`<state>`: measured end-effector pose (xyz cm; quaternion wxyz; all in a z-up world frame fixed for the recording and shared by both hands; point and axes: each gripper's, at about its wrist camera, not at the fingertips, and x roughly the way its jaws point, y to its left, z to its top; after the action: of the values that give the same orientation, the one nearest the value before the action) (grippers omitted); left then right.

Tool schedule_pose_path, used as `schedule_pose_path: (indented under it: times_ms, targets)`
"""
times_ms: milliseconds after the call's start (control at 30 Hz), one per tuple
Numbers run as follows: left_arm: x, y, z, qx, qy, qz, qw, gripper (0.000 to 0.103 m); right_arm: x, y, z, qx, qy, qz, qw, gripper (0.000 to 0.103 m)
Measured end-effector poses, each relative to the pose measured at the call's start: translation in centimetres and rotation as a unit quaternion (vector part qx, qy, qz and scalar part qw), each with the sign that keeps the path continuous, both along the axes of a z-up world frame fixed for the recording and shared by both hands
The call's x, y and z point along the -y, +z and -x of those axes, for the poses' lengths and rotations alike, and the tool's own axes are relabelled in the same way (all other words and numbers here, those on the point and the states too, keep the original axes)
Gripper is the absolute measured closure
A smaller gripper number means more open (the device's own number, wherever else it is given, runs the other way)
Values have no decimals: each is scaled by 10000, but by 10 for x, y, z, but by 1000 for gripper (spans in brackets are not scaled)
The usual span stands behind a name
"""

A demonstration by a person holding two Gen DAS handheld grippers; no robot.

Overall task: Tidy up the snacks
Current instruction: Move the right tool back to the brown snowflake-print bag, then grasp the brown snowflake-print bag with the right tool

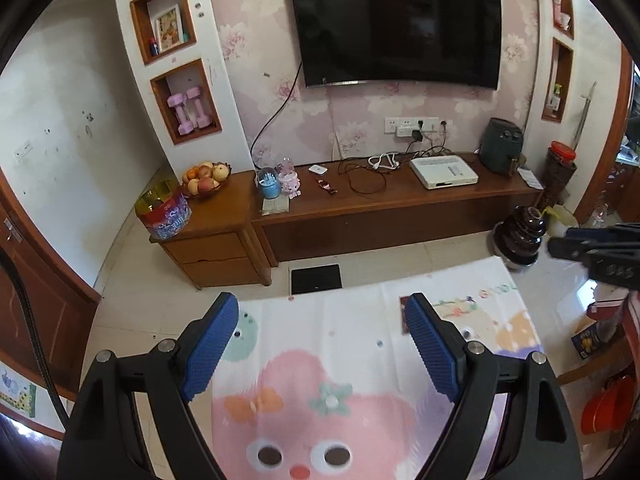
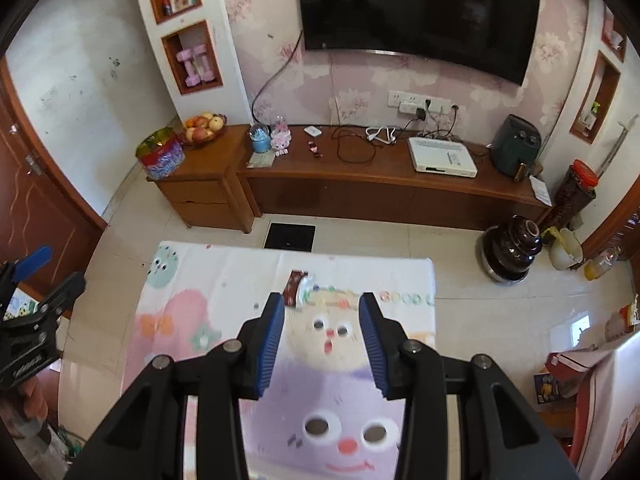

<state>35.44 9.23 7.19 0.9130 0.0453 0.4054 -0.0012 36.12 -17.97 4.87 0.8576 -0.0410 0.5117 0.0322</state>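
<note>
I see left claw wide, nothing between its blue pads | right claw narrower, also empty | dark brown snack wrapper lies flat on cartoon-print cloth-covered desk, just beyond right claw's left pad.

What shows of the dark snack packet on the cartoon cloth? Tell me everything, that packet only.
The snack packet is a small, flat, oblong wrapper, dark reddish brown with pale print too blurred to read and a shiny, clear-looking edge on its right. It lies flat, slightly tilted, on the cartoon cloth near the far edge, beyond the right gripper, whose open fingers hold nothing. Only the cloth touches it.
</note>
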Motion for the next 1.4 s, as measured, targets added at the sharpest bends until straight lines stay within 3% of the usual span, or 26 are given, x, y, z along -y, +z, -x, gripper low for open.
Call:
schedule_pose_path:
  times_ms: [67,200,400,567,733,967,1200,1400]
  targets:
    - [-3,-23,-24,-61,81,-68,9999,18,-6,-26,-27,-144,10,22,9999,64]
    - [-7,-85,-67,-393,182,-78,9990,18,-16,-110,-79,-766,-128,-286,9966,64]
    - [-7,-171,-107,-950,219,-120,9952,18,-22,-223,-112,-1561,-452,-544,9852,64]
    - [-5,-225,-125,-1226,323,-156,9918,18,-25,-273,-125,-1815,-650,-576,9796,64]
    - [-2,-250,-132,-1377,408,-68,9896,19,-29,-297,-134,-1918,-691,-528,9776,64]
    - [2,-256,-122,-1451,387,-51,9886,18,-37,-317,-135,-2148,-645,-351,9739,63]
    - [0,-250,-104,-1566,465,-29,9866,18,-51,-310,-123,-1966,-425,-44,9796,81]
    - [3,-221,-70,-1597,373,-48,9864,19,-50,-272,-95,-1864,-279,-249,9818,83]
